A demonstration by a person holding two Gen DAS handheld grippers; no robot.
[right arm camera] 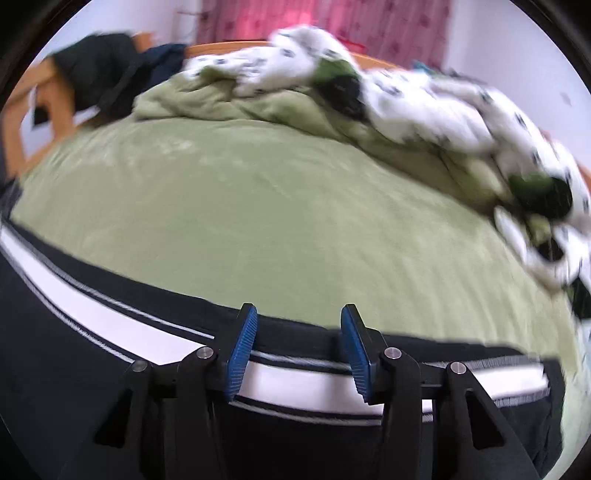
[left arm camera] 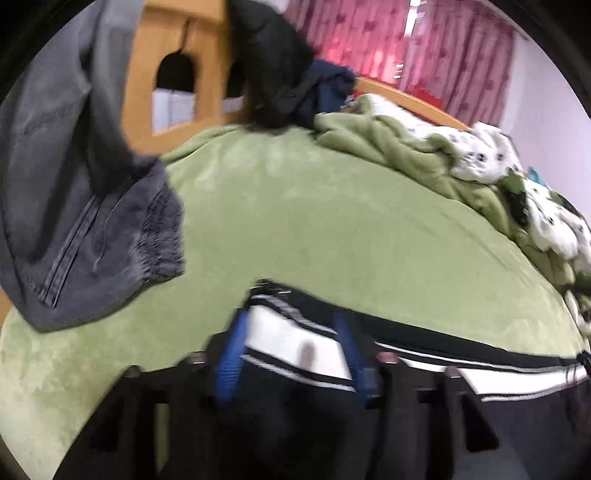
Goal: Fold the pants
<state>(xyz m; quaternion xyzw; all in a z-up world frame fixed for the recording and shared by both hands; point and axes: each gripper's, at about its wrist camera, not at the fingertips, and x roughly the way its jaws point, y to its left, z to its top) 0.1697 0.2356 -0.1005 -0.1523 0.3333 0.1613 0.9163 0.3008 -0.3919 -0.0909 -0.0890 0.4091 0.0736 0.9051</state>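
Black pants with a white side stripe (left arm camera: 424,354) lie along the near edge of the green bed (left arm camera: 332,221). They also show in the right wrist view (right arm camera: 92,306), stretched across the front. My left gripper (left arm camera: 291,325) is open, its blue pads either side of the striped fabric, just above it. My right gripper (right arm camera: 299,321) is open over the stripe, not closed on the cloth. Both views are blurred by motion.
Grey jeans (left arm camera: 74,203) hang at the left in the left wrist view. A crumpled green and white duvet (right arm camera: 369,96) lies along the far and right side of the bed. Dark clothes (left arm camera: 280,74) hang on the wooden bed frame (left arm camera: 173,48). Pink curtains (right arm camera: 332,26) are behind.
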